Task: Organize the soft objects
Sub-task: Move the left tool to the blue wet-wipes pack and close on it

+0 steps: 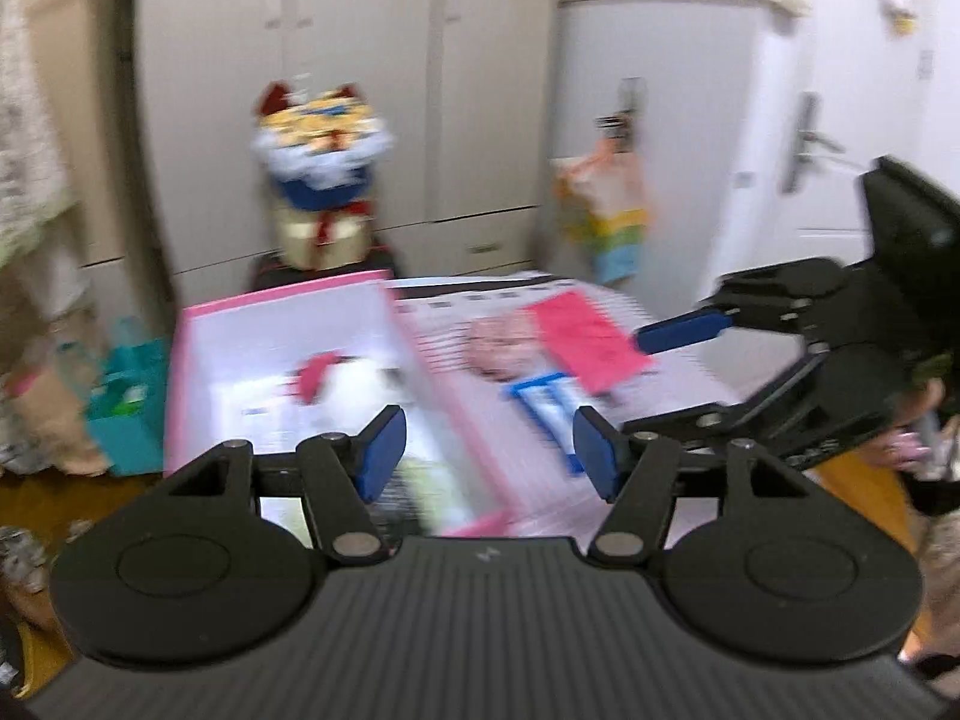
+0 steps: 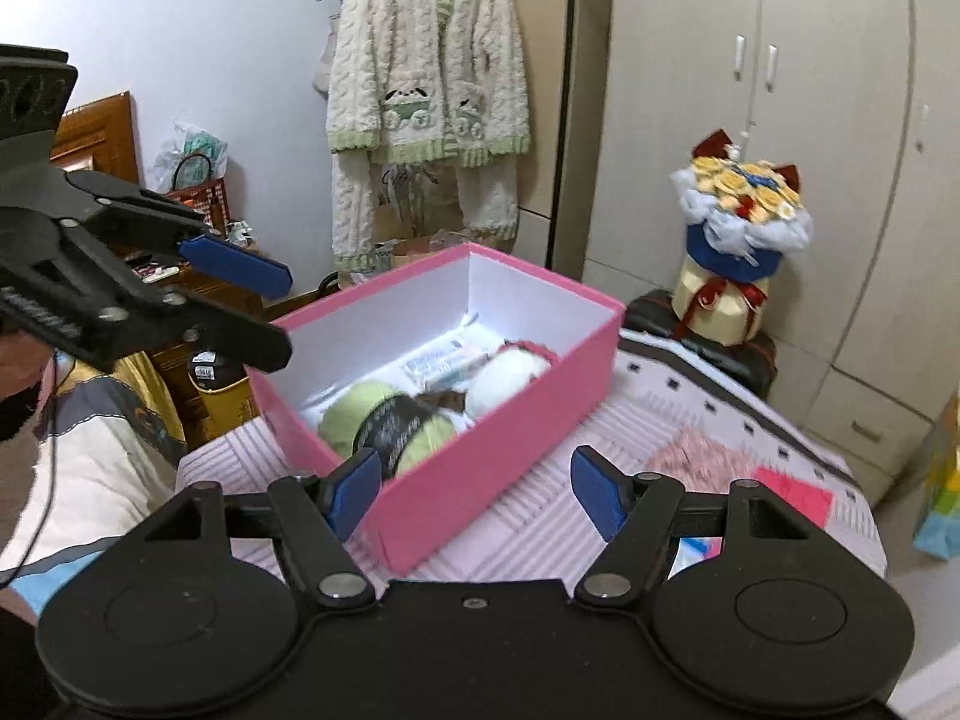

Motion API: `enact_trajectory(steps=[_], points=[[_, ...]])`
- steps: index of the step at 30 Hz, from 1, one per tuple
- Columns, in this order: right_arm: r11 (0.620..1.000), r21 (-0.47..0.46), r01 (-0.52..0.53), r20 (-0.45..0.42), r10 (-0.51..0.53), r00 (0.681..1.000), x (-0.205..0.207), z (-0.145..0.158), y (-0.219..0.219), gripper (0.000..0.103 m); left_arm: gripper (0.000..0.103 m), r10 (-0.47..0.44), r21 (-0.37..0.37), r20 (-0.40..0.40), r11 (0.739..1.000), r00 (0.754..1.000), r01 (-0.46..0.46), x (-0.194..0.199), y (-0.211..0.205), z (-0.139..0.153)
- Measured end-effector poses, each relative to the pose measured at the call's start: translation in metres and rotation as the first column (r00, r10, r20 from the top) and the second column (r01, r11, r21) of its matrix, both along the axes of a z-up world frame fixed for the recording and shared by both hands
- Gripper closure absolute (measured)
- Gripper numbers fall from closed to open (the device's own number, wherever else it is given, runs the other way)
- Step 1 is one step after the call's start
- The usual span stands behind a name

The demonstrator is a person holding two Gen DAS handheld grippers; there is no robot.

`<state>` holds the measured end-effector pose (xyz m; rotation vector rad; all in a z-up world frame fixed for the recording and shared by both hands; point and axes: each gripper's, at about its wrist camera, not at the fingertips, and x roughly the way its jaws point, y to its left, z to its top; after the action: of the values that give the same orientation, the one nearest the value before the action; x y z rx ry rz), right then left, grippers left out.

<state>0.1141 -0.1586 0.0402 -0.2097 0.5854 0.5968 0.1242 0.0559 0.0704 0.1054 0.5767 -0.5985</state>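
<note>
A pink box (image 2: 480,450) with a white inside stands on a striped pink table (image 2: 540,516). In it lie a green yarn ball (image 2: 354,414) with a black band, a white yarn ball (image 2: 507,375) and a small packet (image 2: 447,360). A pink soft item (image 2: 699,459) and a red cloth (image 2: 792,495) lie on the table right of the box. My left gripper (image 1: 487,456) is open and empty above the box's right wall (image 1: 438,396). My right gripper (image 2: 474,495) is open and empty over the box's near corner. The left wrist view is blurred.
A flower bouquet (image 2: 741,222) stands on a dark case behind the table. A white wardrobe (image 2: 780,120) fills the back. A knitted cardigan (image 2: 429,78) hangs on the wall. A blue-framed packet (image 1: 549,414) lies on the table.
</note>
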Motion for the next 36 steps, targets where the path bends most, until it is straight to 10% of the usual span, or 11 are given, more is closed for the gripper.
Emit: enact_trajectory(steps=[18, 24, 36], points=[[0.988, 0.071, 0.139, -0.014, -0.138, 0.99, -0.053, -0.054, -0.066, 0.019, 0.044, -0.166, 0.034, -0.073, 0.985, 0.983, 0.169, -0.009, -0.109, -0.068], [0.978, -0.01, 0.207, 0.074, -0.206, 0.976, -0.036, -0.095, -0.067, 0.019, 0.046, -0.101, 0.043, -0.083, 0.994, 0.991, 0.105, 0.02, -0.139, -0.103], [0.968, 0.069, 0.243, -0.027, -0.242, 0.97, 0.036, -0.152, -0.079, 0.019, 0.055, 0.083, -0.002, -0.163, 0.996, 0.983, -0.085, 0.086, -0.166, -0.151]])
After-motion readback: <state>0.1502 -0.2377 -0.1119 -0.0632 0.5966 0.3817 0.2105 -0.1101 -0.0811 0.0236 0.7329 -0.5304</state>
